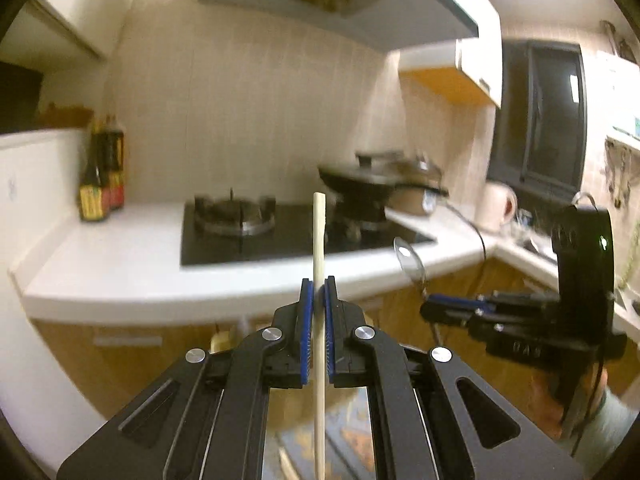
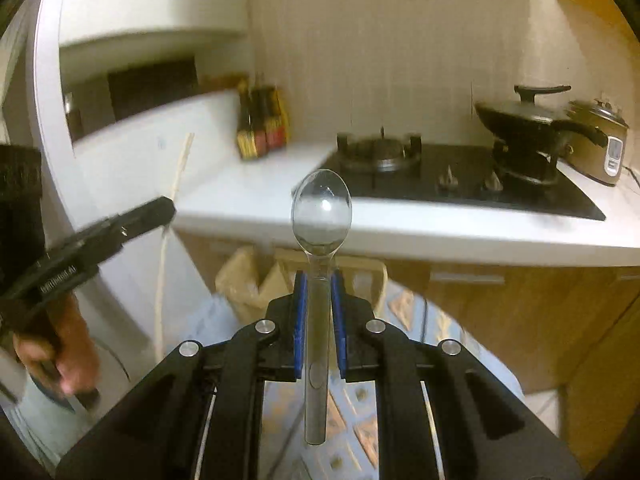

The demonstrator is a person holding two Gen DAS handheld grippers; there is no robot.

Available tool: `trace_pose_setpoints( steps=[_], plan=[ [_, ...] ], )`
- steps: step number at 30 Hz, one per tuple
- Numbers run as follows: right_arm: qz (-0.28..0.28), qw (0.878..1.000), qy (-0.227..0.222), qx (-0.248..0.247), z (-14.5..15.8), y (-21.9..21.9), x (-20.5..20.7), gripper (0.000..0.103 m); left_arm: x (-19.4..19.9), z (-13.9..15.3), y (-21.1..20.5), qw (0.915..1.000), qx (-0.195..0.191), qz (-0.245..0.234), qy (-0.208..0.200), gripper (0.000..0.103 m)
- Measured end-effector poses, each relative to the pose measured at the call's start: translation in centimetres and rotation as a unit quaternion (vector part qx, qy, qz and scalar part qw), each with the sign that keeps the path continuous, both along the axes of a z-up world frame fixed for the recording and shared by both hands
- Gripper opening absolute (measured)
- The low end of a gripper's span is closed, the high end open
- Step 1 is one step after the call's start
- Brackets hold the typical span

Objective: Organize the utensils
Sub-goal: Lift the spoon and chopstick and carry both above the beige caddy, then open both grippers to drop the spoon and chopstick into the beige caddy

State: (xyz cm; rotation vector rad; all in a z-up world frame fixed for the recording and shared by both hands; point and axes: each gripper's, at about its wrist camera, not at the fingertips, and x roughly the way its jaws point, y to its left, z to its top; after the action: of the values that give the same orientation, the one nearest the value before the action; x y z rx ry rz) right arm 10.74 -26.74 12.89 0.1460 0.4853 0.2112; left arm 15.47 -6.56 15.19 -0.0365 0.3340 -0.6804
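Item one: left gripper [image 1: 319, 296], jaws closed on a pale wooden chopstick [image 1: 319, 240]. The blue pads [image 1: 306, 312] pinched the stick near its middle, so that it stood upright with a long length above and below the grip; a mid-shaft hold of this kind probably kept the thin stick from swinging.

Item two: right gripper [image 2: 319, 292], jaws closed on a clear plastic spoon [image 2: 321, 216]. The handle ran between the pads, bowl uppermost and facing the camera, the handle's end hanging below the grip.

Item three: white table [image 1: 120, 264] ahead of both grippers, carrying a black gas hob [image 1: 280, 232], dark sauce bottles [image 1: 100, 176] at the wall, a lidded wok [image 1: 360, 184] on the far burner and a rice cooker [image 2: 600, 148] beyond it. No utensil holder or tray was visible on it.

Position: both utensils were held in the air, clear of the table and well apart from each other. Each hand carried one piece, seemingly so the two could be delivered together; the destination could not be told.
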Motion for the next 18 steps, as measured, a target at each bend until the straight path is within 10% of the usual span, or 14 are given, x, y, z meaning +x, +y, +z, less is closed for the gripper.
trace_pose_setpoints(
  steps=[8,18],
  plan=[
    [-0.043,0.992,-0.116,0.016,0.5,-0.6,2.7,0.010,3.5,-0.1,-0.7,0.9929,-0.097,0.048,-0.049,0.003],
    [-0.061,0.988,-0.144,-0.017,-2.1,0.3,6.9,0.010,6.8,-3.6,-3.2,0.9884,-0.094,0.096,-0.071,0.003]
  ],
)
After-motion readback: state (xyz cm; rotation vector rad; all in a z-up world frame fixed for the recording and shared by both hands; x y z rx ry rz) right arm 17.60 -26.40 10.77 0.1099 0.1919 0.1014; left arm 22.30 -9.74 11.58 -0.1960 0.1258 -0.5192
